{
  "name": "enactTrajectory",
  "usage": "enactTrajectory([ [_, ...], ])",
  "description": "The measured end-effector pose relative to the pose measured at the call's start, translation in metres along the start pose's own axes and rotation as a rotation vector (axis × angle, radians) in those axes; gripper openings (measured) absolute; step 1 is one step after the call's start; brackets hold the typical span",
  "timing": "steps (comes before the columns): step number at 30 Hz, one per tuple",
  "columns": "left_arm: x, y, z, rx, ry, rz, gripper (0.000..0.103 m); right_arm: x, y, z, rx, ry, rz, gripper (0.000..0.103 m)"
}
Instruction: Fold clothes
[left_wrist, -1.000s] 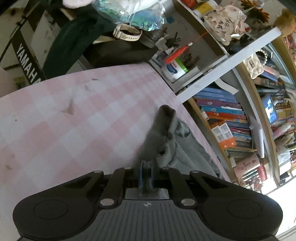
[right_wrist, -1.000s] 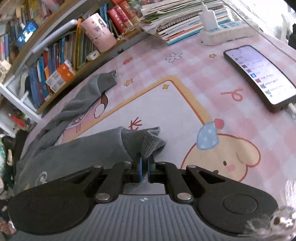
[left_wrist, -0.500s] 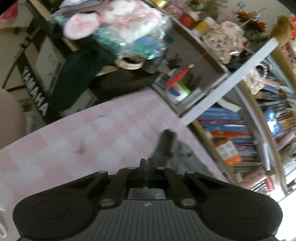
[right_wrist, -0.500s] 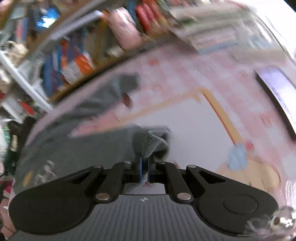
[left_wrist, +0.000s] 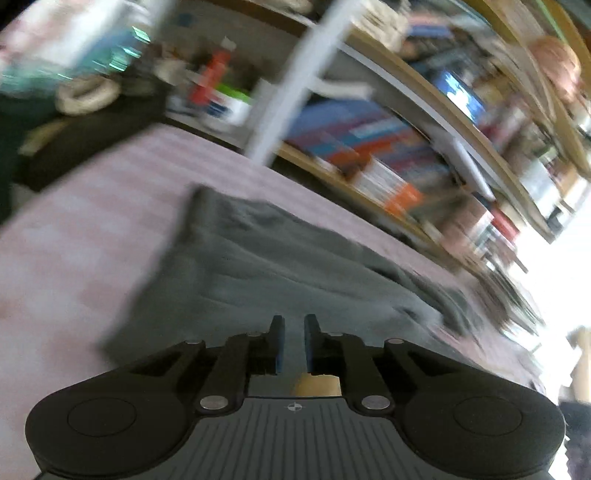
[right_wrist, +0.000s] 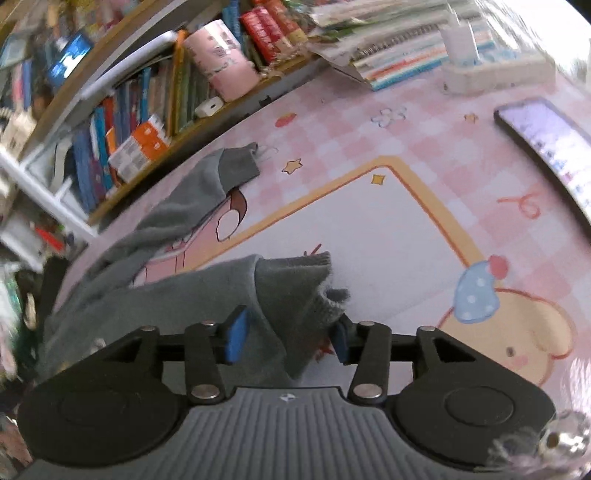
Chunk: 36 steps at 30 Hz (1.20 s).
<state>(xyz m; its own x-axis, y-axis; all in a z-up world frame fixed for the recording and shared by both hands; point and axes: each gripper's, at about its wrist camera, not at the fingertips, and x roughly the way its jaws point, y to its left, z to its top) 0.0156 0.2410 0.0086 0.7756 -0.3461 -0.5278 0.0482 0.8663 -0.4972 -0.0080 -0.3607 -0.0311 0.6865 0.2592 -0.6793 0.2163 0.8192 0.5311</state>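
A grey long-sleeved garment (left_wrist: 258, 266) lies spread on the pink checked table mat (left_wrist: 74, 229); this view is motion-blurred. My left gripper (left_wrist: 293, 334) hovers over its near edge. Its jaws are opening, a narrow gap shows between the blue pads, and no cloth is pinched there. In the right wrist view the garment's ribbed sleeve cuff (right_wrist: 295, 280) lies folded over the body. My right gripper (right_wrist: 290, 338) straddles the cuff with its jaws opening wide, and the pads stand off the cloth. The other sleeve (right_wrist: 229, 173) stretches toward the bookshelf.
A lit phone (right_wrist: 546, 144) lies at the right of the cartoon mat (right_wrist: 369, 221). A white power strip (right_wrist: 495, 74) and stacked notebooks (right_wrist: 388, 55) sit at the back. A bookshelf (right_wrist: 147, 103) with a pink cup (right_wrist: 221, 62) borders the far edge.
My right gripper has opened and let go of the sleeve cuff, which now rests on the garment. My left gripper has let go of the cloth, swung right and rolled, and its jaws have parted slightly.
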Motion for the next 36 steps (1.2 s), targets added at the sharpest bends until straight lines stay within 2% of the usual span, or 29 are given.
enactTrajectory([
  [1,0.010,-0.004,-0.001,0.004,0.019,-0.007,0.012,0.004,0.001,0.002,0.018,-0.002,0.004,0.027],
  [2,0.018,-0.007,-0.003,0.011,0.041,0.006,0.012,0.002,0.007,0.004,0.001,-0.021,0.022,0.015],
  [3,0.025,-0.009,-0.004,0.019,0.064,0.026,0.012,-0.006,0.019,0.006,-0.051,-0.063,0.063,0.008],
  [4,0.032,-0.011,-0.005,0.027,0.086,0.046,0.012,-0.017,0.033,0.007,-0.122,-0.116,0.115,0.007],
  [6,0.036,-0.013,-0.008,0.043,0.103,0.066,0.012,-0.052,0.063,-0.003,-0.365,-0.277,0.250,0.006],
  [7,0.036,-0.013,-0.008,0.041,0.102,0.063,0.012,-0.062,0.074,-0.007,-0.455,-0.317,0.268,0.006],
  [10,0.034,-0.012,-0.010,0.035,0.102,0.057,0.012,-0.044,0.070,-0.005,-0.465,-0.182,0.066,0.007],
  [12,0.033,-0.010,-0.010,0.038,0.102,0.053,0.012,-0.014,0.036,0.002,-0.293,-0.032,-0.096,0.007],
  [13,0.032,-0.009,-0.011,0.039,0.103,0.050,0.012,-0.004,0.020,0.004,-0.216,0.016,-0.138,0.008],
  [15,0.031,-0.009,-0.011,0.036,0.105,0.045,0.012,-0.002,0.001,0.004,-0.111,0.018,-0.085,0.013],
  [20,0.034,-0.006,-0.008,0.015,0.107,0.040,0.013,-0.002,0.007,0.004,-0.126,-0.004,-0.062,0.021],
  [21,0.034,-0.006,-0.008,0.017,0.106,0.041,0.013,0.000,0.008,0.004,-0.130,-0.003,-0.073,0.021],
  [24,0.032,-0.004,-0.010,0.011,0.102,0.037,0.013,-0.001,0.010,0.006,-0.160,-0.021,-0.090,0.010],
  [27,0.031,0.001,-0.010,-0.016,0.102,0.023,0.013,-0.019,0.025,0.002,-0.269,-0.113,-0.031,0.009],
  [28,0.031,0.001,-0.010,-0.020,0.101,0.021,0.013,-0.022,0.027,0.001,-0.282,-0.120,-0.037,0.009],
  [29,0.031,0.001,-0.010,-0.021,0.101,0.021,0.014,-0.022,0.027,0.002,-0.283,-0.113,-0.056,0.009],
  [32,0.031,0.001,-0.011,-0.017,0.101,0.019,0.014,-0.002,0.008,0.003,-0.211,-0.010,-0.136,0.010],
  [35,0.031,0.002,-0.011,-0.013,0.102,0.017,0.014,0.001,0.001,0.003,-0.190,-0.010,-0.150,0.024],
  [36,0.031,0.002,-0.010,-0.013,0.104,0.018,0.014,-0.001,0.003,0.004,-0.202,-0.023,-0.168,0.034],
])
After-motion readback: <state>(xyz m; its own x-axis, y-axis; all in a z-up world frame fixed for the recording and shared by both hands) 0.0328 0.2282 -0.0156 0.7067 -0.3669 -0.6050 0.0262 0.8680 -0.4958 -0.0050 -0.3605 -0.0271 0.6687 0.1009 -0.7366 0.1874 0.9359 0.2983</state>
